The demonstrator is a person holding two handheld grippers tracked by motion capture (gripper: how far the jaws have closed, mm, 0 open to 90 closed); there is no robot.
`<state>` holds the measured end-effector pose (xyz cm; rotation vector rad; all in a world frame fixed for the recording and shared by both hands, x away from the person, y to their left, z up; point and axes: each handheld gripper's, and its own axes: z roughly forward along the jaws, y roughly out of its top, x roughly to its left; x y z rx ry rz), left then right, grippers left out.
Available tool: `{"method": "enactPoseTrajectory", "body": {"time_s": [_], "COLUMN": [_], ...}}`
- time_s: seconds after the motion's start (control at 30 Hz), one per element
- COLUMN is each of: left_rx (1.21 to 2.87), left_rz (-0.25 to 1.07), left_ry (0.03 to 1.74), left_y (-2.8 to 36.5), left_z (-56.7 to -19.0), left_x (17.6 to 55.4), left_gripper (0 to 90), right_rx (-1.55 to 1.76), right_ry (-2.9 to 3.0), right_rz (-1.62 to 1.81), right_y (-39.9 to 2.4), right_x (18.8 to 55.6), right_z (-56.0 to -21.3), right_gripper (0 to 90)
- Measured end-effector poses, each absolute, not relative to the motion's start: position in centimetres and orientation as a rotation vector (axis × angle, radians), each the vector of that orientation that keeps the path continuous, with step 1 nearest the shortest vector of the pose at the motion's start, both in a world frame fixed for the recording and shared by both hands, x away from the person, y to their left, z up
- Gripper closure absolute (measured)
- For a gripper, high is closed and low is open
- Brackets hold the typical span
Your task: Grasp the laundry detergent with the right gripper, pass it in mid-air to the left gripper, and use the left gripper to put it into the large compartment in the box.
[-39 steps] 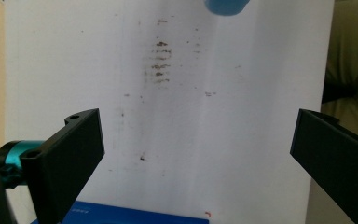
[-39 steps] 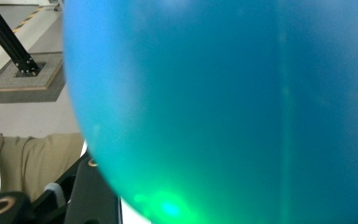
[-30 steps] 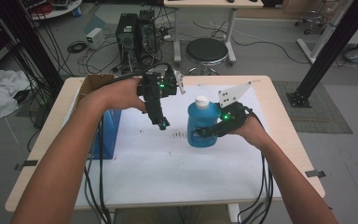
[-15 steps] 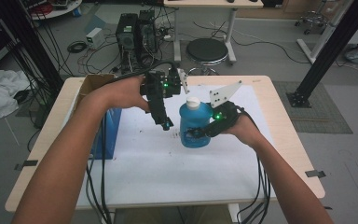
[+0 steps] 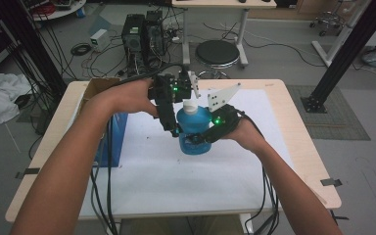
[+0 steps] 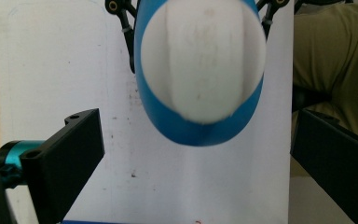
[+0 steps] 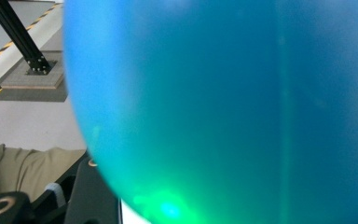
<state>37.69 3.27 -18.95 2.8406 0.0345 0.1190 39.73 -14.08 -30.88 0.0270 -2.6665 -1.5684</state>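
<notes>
The blue bottle (image 5: 194, 129) is clamped around its body by the right claw (image 5: 199, 140), held upright above the white sheet (image 5: 176, 181) so its white cap (image 6: 203, 58) is presented; the left claw (image 5: 174, 128) is poised directly above that cap, jaws wide apart and empty, presumably to grasp it.

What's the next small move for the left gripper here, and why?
Probably lower the left gripper over the white cap and close on it. The right gripper holds the blue bottle upright; the left gripper's jaws stand open, wider than the cap and apart from it, nearly centred above it.
</notes>
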Motion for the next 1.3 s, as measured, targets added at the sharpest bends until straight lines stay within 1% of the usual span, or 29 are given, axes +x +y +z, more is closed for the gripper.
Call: {"method": "enactPoseTrajectory", "body": {"time_s": [0.53,1.17,1.23,1.3], "left_rx": [2.845,2.875,2.872,2.874], "left_rz": [0.124,0.129,0.123,0.126], "left_ry": [0.007,-0.013,-0.021,-0.02], "left_y": [1.8,1.0,1.1,1.1], "left_z": [-19.1,-19.8,-19.8,-19.9], "left_x": [38.1,38.5,38.6,38.6], "left_gripper": [2.7,2.7,5.3,5.9], "right_rx": [-0.015,-0.044,-0.042,-0.04], "right_ry": [-2.676,-2.675,-2.68,-2.678], "right_rz": [-1.548,-1.52,-1.517,-1.519], "right_y": [-13.1,-12.7,-12.7,-12.7], "right_x": [39.8,39.8,39.8,39.8], "right_z": [-30.7,-30.4,-30.4,-30.4], "right_gripper": [44.6,44.5,44.4,44.5]}}
